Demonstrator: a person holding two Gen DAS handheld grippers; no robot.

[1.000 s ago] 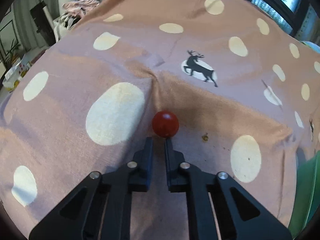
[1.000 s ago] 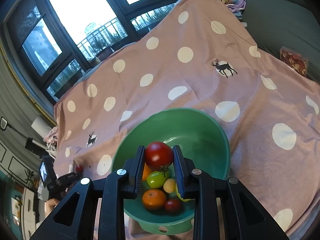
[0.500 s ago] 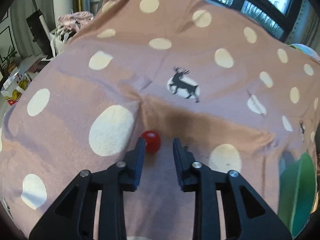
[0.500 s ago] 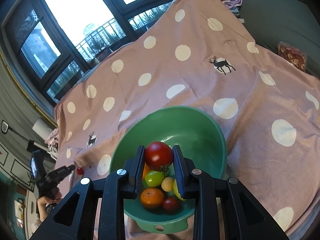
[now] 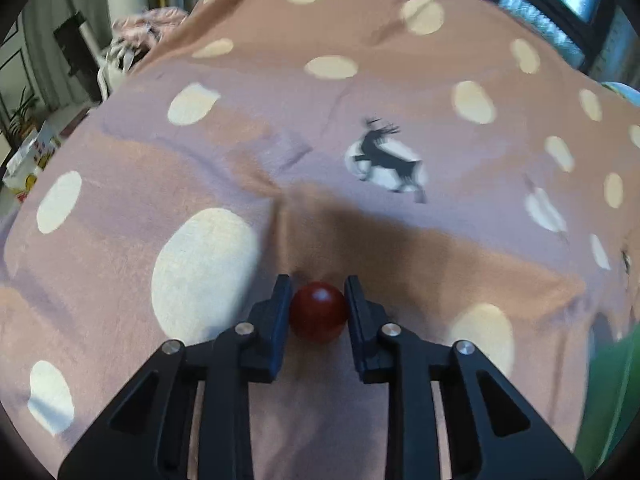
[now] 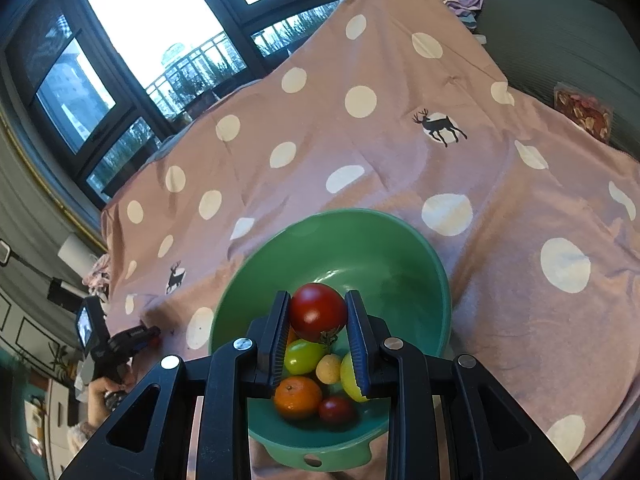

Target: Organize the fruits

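1. Pink blanket [image 6: 400, 168] with cream dots and deer prints covers the whole work surface; dark-framed windows [image 6: 152, 36] behind it, grey-green sofa [image 6: 560, 36] at upper right of the right wrist view
2. Green bowl [image 6: 400, 256] sits on the blanket, near side; only a blurred green edge of it shows at far right in the left wrist view
3. Right gripper [image 6: 318, 314] hangs over the bowl, fingers clamped on a red tomato [image 6: 318, 312], stem end down; tomato is clear of the fruit below
4. Left gripper [image 5: 318, 308] low over the blanket, well left of the bowl; jaws closing on a small red fruit [image 5: 319, 312], both pads against its sides. Frame too blurred to tell whether the fruit is off the cloth
5. Inside the bowl, near wall: orange [image 6: 297, 396], green tomato [image 6: 304, 356], yellow fruit [image 6: 352, 376] partly hidden by the right finger, small dark red fruit [image 6: 336, 410], small pale round one [image 6: 329, 368]
6. A hand [image 6: 102, 394] shows at the left gripper's grip, lower left of the right wrist view
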